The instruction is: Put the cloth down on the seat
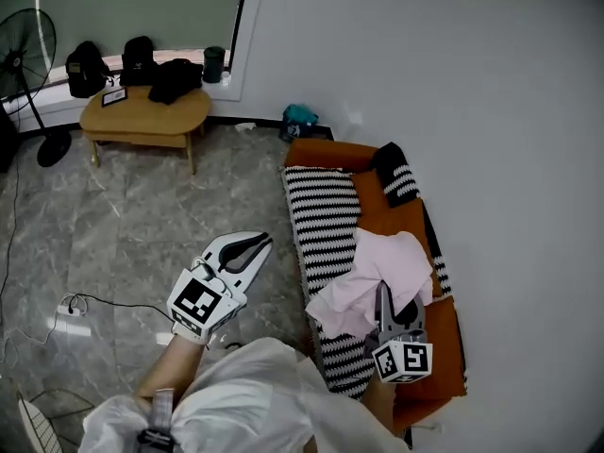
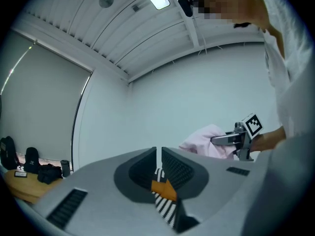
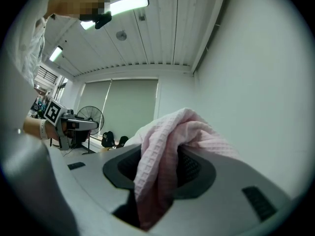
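1. Hanging from the right gripper, whose jaws are clamped on a bunched fold, the pale pink waffle-weave cloth is spread over the seat of the orange sofa. Its lower part seems to rest there already.
2. The left gripper is held aside above the grey marble floor, with its jaws drawn together on nothing.
3. A snag is judged possible: the weave could catch on the ribbed pads when released and be lifted away.
4. A slide to the floor is also possible, since part of the cloth lies on the black-and-white striped throw near the front edge.
5. The seat is not blocked; the striped cushion at its far end is well apart.
6. Farther off, an oval wooden table and a black standing fan are seen, both clear of the work.
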Available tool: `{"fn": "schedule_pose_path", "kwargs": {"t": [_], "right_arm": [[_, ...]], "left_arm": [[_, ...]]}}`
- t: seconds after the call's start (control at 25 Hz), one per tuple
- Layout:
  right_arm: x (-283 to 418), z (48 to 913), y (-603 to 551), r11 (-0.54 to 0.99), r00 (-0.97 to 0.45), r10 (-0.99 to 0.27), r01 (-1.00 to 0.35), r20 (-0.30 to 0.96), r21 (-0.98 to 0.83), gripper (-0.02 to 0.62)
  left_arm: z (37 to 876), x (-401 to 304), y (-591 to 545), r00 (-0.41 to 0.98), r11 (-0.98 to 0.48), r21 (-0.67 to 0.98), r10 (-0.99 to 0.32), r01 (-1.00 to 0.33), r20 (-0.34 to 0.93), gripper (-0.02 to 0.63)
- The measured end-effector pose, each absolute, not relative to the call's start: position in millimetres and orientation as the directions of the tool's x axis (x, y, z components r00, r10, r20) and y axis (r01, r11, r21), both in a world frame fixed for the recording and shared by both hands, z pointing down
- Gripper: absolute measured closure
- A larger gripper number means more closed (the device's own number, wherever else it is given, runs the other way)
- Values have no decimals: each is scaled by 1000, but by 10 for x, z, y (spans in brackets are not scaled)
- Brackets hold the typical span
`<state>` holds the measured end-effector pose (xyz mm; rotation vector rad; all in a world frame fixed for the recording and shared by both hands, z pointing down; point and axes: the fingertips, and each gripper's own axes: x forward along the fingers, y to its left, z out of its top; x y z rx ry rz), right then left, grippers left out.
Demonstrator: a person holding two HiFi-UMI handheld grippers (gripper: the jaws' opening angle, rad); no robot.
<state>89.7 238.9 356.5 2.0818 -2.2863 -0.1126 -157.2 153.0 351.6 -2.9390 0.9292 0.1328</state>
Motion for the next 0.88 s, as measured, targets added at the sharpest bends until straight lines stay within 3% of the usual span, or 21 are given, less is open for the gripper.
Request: {"fn": "schedule_pose_path", "kwargs": {"t": [0.52,0.88], "right_arm": [[1016,3820,1144,165,-163,-985,-985,47,52,425],[1560,3849,91,248,-246,-968,-968,48,27,425]], "left_arm": [[3785,-1737,524,751,-753,41,-658,-657,-51,563],[3572,-941,-421,745,-745,-11,-666,-666,-32,563]]}}
